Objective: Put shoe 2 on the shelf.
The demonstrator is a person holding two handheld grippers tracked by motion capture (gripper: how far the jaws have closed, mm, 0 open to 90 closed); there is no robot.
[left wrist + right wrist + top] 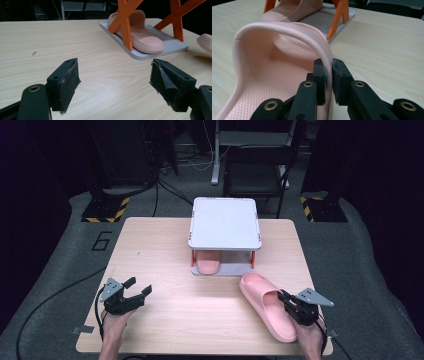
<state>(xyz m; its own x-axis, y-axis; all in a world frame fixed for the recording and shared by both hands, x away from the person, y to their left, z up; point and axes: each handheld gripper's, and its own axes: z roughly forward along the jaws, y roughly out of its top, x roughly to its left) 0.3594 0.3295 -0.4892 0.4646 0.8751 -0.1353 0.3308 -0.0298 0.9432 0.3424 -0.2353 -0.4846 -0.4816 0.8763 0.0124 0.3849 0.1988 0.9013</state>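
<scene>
The right hand-held gripper is clamped on the strap of a soft pink foam slide slipper, its two black pads pinching the strap's right edge where it comes down toward the sole. That slipper sits at the right front of the pale wood-grain counter, toe pointing toward the far left; whether the sole rests fully on the wood or is slightly lifted I cannot tell. The left hand-held gripper hovers over the left front of the counter with its jaws spread wide and nothing between them.

Farther out stands a small two-tier shoe rack with grey plastic trays and orange cross-braced legs. A matching second pink slipper already lies on its lower tray, on the left half, toe toward the person. So I judge the work about half done: one slipper is stored, the other is gripped but not yet placed.

The free half of the lower tray, to the right of the stored slipper, looks like the natural slot. The entry is tight: the upper tray overhangs it and an orange leg stands at its right front corner. Between gripped slipper and rack the counter is bare, but the slipper's heel lies close to the front edge.
</scene>
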